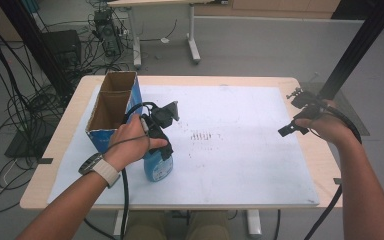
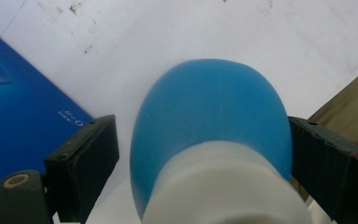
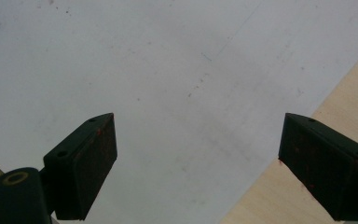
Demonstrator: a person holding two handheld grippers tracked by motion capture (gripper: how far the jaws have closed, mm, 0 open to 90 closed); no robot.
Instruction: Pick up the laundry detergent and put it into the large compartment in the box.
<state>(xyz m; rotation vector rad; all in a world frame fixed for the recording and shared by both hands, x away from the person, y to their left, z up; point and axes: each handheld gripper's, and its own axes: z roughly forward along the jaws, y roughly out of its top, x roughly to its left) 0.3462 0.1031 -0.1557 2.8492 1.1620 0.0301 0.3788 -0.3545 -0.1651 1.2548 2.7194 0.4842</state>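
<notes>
Blue bottle (image 1: 158, 165) stands upright on the white mat (image 1: 240, 150) of the tabletop (image 1: 70, 135), just beside the blue box (image 1: 114, 107). My left tongs (image 1: 161, 131) sit around its neck, jaws spread, a gap showing at the left jaw. My right tongs (image 1: 296, 114) hang released over the mat's right edge, holding nothing.

A: High view sits above the person's side, facing forward and down over the white rectangular mat (image 1: 240, 150) on the pale wooden table (image 1: 310, 150).
B: Gripper views?
A: Left one looks straight down, very close on the blue plastic bottle (image 2: 209, 121). Right one looks down at the mat's edge. All three share the mat.
</notes>
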